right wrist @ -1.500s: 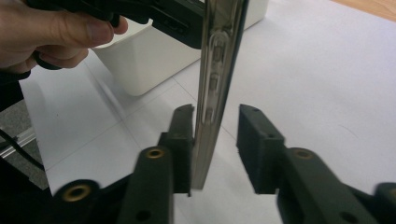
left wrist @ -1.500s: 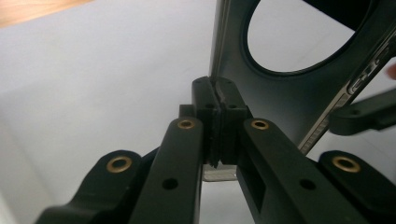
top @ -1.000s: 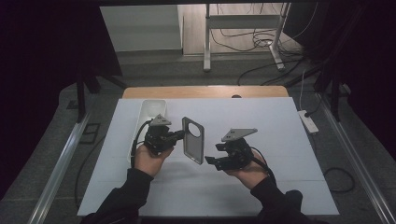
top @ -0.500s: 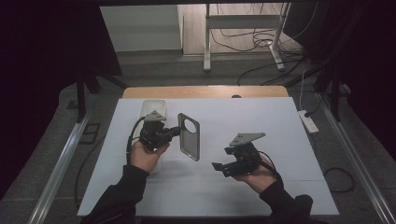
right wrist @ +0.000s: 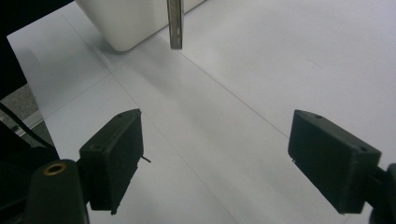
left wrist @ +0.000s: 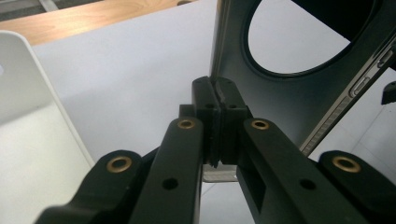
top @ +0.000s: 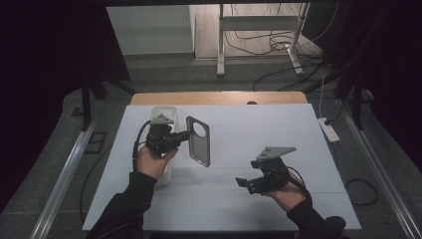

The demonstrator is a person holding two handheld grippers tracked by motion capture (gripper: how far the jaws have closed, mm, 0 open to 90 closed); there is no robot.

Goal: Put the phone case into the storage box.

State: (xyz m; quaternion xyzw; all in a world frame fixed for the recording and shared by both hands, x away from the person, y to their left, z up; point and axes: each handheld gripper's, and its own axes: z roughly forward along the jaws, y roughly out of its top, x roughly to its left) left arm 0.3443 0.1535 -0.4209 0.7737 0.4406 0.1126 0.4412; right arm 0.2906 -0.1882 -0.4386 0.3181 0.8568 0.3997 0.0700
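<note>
White sheeting covers the table (top: 308, 134), with a strip of wooden tabletop (top: 219, 97) along its far edge and dark floor with cables beyond. At the left, a white plastic container (top: 164, 113) stands on the sheet, partly behind the left gripper (top: 183, 135), which a hand (top: 152, 162) holds up off the table. Its jaws are pinched tight on the edge of a dark grey phone case (top: 198, 141), which hangs upright in the air just right of the container, its round camera cutout at the top; the left gripper view shows the pads (left wrist: 215, 100) clamping the case (left wrist: 299, 98) beside that cutout. Well apart to the right, the right gripper (top: 243, 184) sits low over the bare sheet, its jaws having just been opening and now spread wide with nothing between them; its own view shows the two pads (right wrist: 114, 156) far apart above the white surface, with the case's lower edge (right wrist: 175, 23) and the container (right wrist: 126, 21) farther off.
</note>
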